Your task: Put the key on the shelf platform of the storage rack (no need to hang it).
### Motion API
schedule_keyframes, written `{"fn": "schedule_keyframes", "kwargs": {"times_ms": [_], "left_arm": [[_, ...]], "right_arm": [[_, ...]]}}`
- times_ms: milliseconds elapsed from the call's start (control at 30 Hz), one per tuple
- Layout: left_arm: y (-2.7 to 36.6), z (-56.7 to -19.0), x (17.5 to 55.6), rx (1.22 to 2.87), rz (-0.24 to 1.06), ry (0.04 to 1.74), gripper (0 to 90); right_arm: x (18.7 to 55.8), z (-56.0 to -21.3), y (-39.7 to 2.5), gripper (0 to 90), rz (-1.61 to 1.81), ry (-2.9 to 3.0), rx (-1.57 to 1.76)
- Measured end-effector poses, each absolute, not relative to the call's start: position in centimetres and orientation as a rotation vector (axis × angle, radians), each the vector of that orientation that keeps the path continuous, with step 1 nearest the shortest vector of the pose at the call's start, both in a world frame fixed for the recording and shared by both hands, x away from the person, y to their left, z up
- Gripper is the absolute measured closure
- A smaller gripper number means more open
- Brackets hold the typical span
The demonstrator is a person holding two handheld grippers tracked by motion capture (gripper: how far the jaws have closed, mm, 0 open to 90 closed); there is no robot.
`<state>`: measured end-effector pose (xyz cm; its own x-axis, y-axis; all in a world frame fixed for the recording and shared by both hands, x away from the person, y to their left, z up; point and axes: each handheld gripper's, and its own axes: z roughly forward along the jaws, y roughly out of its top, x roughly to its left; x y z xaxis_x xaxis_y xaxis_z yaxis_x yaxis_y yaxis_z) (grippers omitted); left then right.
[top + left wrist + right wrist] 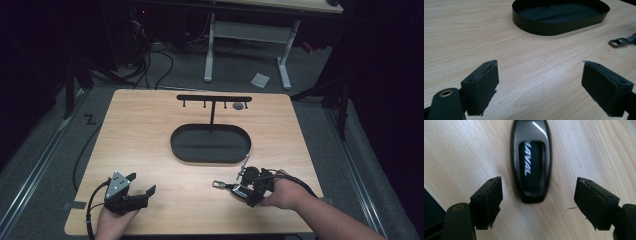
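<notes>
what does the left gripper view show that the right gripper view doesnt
Left gripper view alone: the black oval tray farther up the table, and a metal clasp at the right edge, with the left hand-held gripper open over bare wood.

Right gripper view alone: a glossy black key fob with white lettering, lying on the table between the open jaws of the right hand-held gripper, untouched by either.

Both: the light wooden table and a pair of black jaws spread wide.
</notes>
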<state>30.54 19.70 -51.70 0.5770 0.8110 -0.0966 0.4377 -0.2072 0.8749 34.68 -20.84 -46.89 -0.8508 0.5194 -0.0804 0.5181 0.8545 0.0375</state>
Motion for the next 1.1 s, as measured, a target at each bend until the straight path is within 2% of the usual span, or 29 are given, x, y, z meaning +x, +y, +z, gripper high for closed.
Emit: {"fn": "schedule_keyframes", "kwargs": {"times_ms": [267, 500, 533, 733, 800, 1100], "left_arm": [[19.8, -51.6, 30.5, 1.836, 0.482, 1.015, 14.9], [19.8, -51.6, 30.4, 1.837, 0.482, 1.012, 15.0], [19.9, -51.6, 30.4, 1.836, 0.482, 1.011, 15.0], [19.9, -51.7, 30.4, 1.838, 0.481, 1.012, 15.1], [19.9, -51.7, 30.4, 1.841, 0.478, 1.013, 15.1], [20.0, -51.7, 30.4, 1.837, 0.480, 1.013, 15.3]], "right_arm": [[35.1, -48.0, -18.8, 24.2, 0.004, 2.987, 0.778], [35.8, -48.9, -18.0, 32.7, -0.044, 3.024, 0.745], [36.1, -49.1, -18.1, 36.0, -0.054, 3.036, 0.740], [36.4, -49.3, -18.0, 39.7, -0.049, 3.040, 0.754], [36.6, -49.2, -17.9, 47.8, -0.060, 3.050, 0.743], [36.9, -49.1, -17.4, 48.9, -0.117, 3.062, 0.710]]}}
